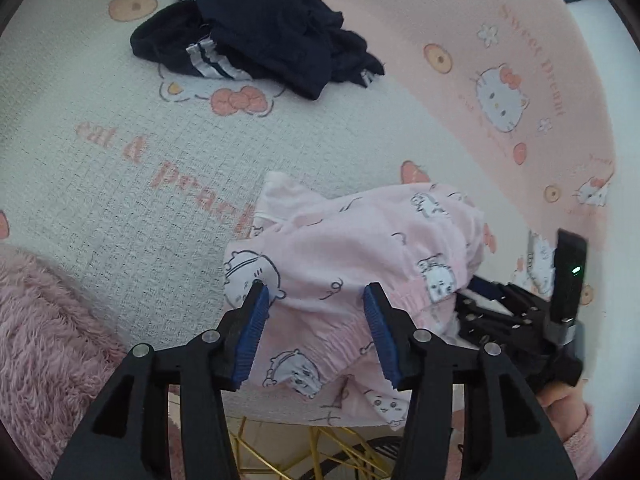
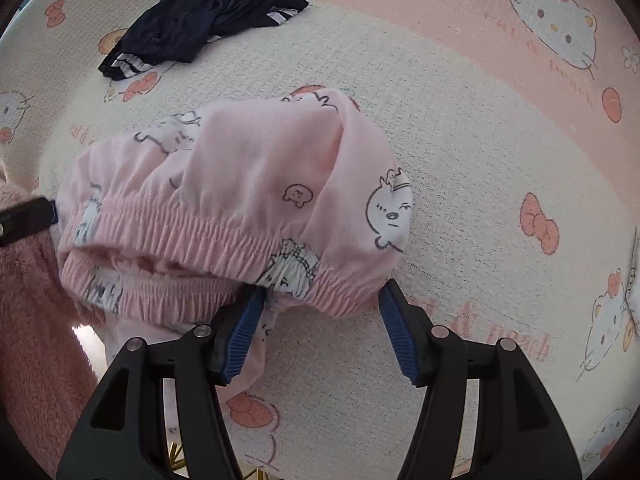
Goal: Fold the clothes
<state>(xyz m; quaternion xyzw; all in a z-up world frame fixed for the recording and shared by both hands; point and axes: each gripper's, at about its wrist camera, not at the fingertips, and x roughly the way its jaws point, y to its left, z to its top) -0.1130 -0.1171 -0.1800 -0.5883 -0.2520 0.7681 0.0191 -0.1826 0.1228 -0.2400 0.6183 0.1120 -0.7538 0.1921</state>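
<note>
pink pyjama bottoms (image 2: 240, 200) found bunched, fold incomplete; dark garment (image 1: 256, 28) untouched; left gripper (image 1: 316, 300) and right gripper (image 2: 324, 300) spread wide, nothing clamped.

Left hand-held gripper (image 1: 316, 296) and right hand-held gripper (image 2: 322, 296), both steeply downward, jaws apart.
</note>
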